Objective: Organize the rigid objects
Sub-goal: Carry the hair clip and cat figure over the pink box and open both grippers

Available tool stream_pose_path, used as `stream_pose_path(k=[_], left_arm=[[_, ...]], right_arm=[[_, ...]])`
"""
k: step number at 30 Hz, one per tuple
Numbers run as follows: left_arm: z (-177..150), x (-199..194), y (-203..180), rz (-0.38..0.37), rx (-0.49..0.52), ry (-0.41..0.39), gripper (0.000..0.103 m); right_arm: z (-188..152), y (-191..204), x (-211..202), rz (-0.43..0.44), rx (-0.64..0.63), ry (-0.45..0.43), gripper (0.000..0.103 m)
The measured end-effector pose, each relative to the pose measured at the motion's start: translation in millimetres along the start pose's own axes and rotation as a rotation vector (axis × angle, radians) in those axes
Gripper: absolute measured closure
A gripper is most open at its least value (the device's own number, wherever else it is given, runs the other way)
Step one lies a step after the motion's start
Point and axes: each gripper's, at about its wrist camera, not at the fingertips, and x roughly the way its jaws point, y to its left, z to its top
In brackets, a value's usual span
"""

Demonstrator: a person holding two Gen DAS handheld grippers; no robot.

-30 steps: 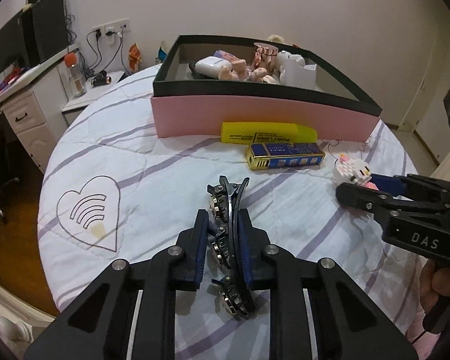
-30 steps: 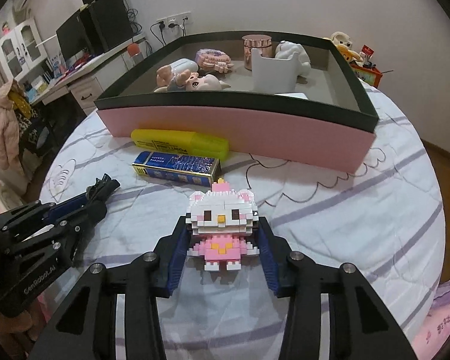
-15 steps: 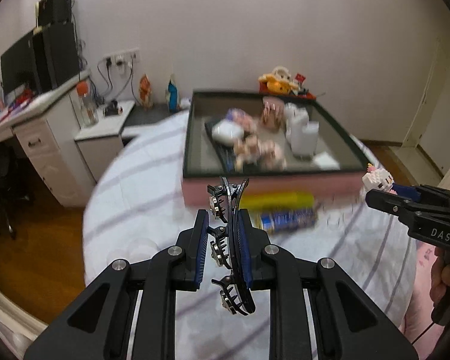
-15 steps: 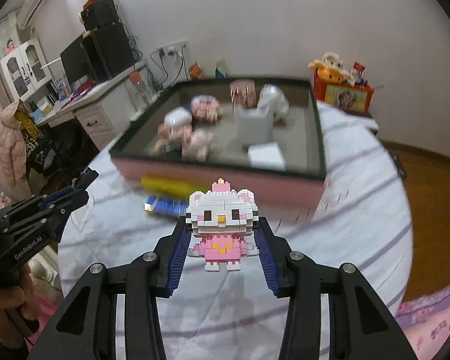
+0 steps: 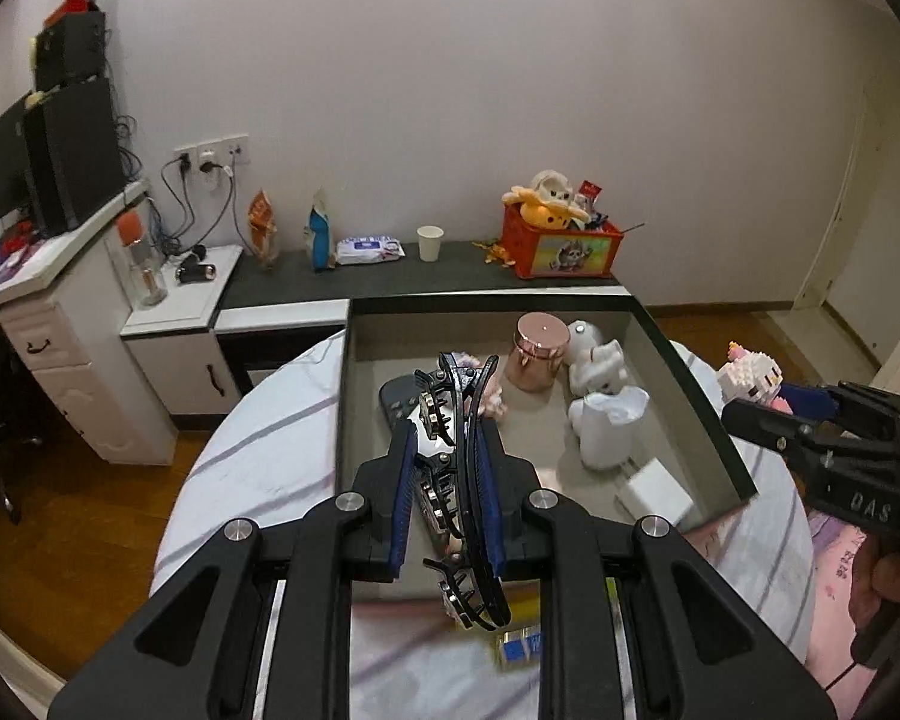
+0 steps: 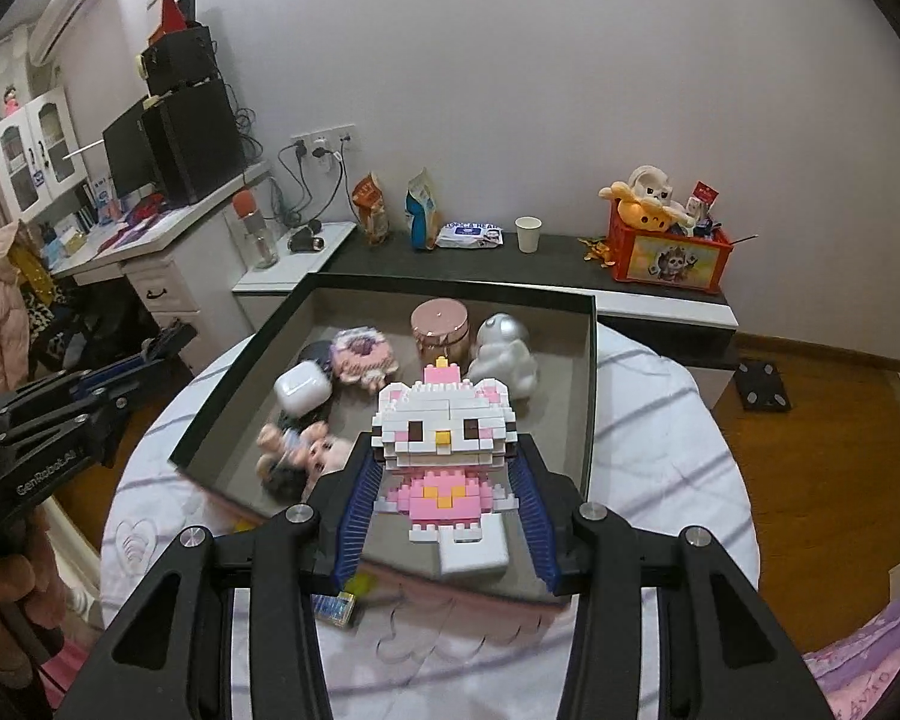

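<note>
Both grippers hang above the open box point(image 5: 696, 414), each loaded. The left gripper point(image 5: 447, 498) has its jaws pinched nearly together on a black hair claw clip point(image 5: 459, 480), held edge-on over the box's near-left part. The right gripper point(image 6: 444, 480) clamps a pink-and-white block cat figure point(image 6: 444, 444) by its sides, above the box's near wall. To place well, lower each item onto bare floor of the box and part the jaws only when it rests there; the figure is built of small bricks, so it should be set down upright, not dropped. Free floor is scarce: a rose-gold jar point(image 5: 537, 357) and a white figurine point(image 5: 594, 360) stand toward the far wall, a white cup-like holder point(image 5: 609, 429) and a white charger block point(image 5: 654, 489) take the right side, and an earbud case point(image 6: 303, 387) and doll point(image 6: 306, 453) crowd the left. What looks like a dark remote lies under the clip. A yellow marker point(image 6: 363, 585) and blue carton point(image 6: 333, 606) lie outside on the round bed, just beside the near wall.
</note>
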Motion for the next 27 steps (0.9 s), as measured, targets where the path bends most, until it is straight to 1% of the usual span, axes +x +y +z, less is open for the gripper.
stream_pose_path(k=[7,13,17,21,23,24,25,26,27], left_arm=[[18.9,48.9,-6.7,-0.025,-0.009,0.059,0.084],[19.3,84.6,-9.3,-0.030,-0.008,0.116,0.084],[17.7,102.1,-10.0,-0.031,-0.007,0.151,0.084],[16.8,108.8,-12.9,-0.015,0.015,0.170,0.083],[17.1,109.1,-14.6,-0.001,0.021,0.171,0.081],[17.2,108.6,-15.1,0.003,0.023,0.171,0.072],[17.1,106.7,-15.7,0.012,0.024,0.167,0.055],[18.0,105.6,-14.3,0.020,0.024,0.162,0.043],[18.2,101.8,-14.2,0.030,0.023,0.148,0.025]], right_arm=[[17.1,-5.7,40.3,-0.009,-0.007,0.051,0.058],[25.4,-19.9,75.6,-0.013,0.020,0.098,0.058],[28.7,-26.4,94.7,-0.019,0.026,0.123,0.058],[30.0,-26.0,100.2,-0.022,0.023,0.128,0.058],[30.2,-25.7,101.0,-0.026,0.019,0.125,0.058],[30.4,-25.2,101.2,-0.025,0.017,0.125,0.058],[30.4,-24.3,101.1,-0.025,0.013,0.127,0.058],[30.8,-23.7,100.5,-0.026,0.009,0.125,0.056],[31.4,-22.5,99.2,-0.024,0.008,0.121,0.050]])
